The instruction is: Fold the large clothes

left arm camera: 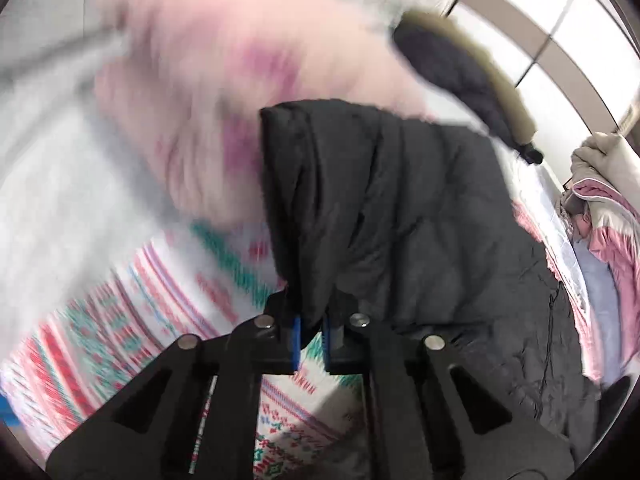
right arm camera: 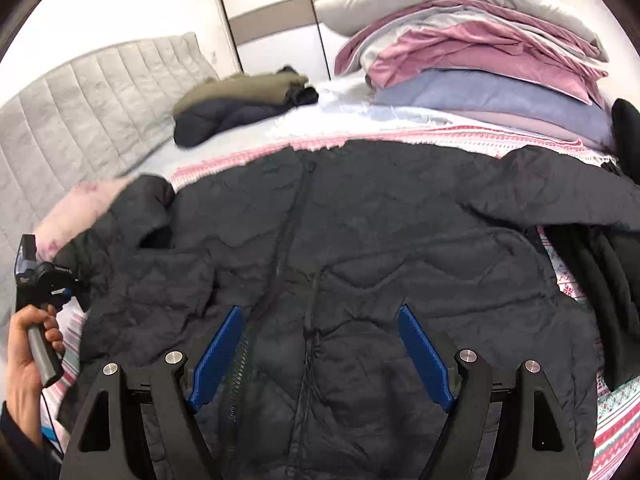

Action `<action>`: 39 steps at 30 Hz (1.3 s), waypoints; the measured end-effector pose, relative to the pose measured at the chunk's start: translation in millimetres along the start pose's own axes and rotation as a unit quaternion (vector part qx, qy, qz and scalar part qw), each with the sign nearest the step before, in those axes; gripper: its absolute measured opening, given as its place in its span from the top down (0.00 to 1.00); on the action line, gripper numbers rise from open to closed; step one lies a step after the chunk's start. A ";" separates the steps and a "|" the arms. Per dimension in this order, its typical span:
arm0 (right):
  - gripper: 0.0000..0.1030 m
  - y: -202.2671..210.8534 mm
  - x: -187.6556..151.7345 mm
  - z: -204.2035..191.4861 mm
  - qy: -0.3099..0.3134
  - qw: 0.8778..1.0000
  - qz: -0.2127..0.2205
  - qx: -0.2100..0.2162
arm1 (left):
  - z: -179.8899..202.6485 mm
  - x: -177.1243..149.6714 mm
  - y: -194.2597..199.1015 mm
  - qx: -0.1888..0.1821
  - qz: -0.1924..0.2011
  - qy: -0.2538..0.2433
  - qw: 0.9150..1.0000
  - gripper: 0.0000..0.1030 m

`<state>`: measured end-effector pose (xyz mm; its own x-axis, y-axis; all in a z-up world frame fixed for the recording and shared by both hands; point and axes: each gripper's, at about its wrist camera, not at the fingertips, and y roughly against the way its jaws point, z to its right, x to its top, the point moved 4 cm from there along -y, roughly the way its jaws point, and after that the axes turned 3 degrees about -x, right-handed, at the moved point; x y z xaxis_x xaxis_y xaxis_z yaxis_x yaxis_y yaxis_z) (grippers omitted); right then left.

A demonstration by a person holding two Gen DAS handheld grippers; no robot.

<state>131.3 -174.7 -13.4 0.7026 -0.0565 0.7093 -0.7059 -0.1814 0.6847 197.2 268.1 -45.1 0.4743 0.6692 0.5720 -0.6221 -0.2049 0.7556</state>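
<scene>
Left wrist view shows our left tool [left arm camera: 311,338] pinching the dark jacket's [right arm camera: 360,260] sleeve, lifted lower centre over the bed [right arm camera: 100,92], while our right tool [right arm camera: 320,356] gapes empty, so a thin bite may slip mid-fold.

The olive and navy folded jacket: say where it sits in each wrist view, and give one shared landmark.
Left wrist: olive and navy folded jacket upper right, beyond the held black quilted jacket.
Right wrist: it lies upper centre-left, behind that jacket.
Shared landmark: the stack of pink and blue bedding.
</scene>
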 end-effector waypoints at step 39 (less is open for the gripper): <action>0.21 -16.4 -3.9 144.9 -0.247 0.967 -0.056 0.035 | 328.5 -131.9 -21.5 -0.087 -0.073 -0.403 0.908 0.32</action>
<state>153.2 -313.8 -51.6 0.7437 -0.4910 0.4537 -0.6273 -0.2777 0.7276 352.6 -50.3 -31.9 0.8175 -0.0741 0.5711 -0.5723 0.0071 0.8200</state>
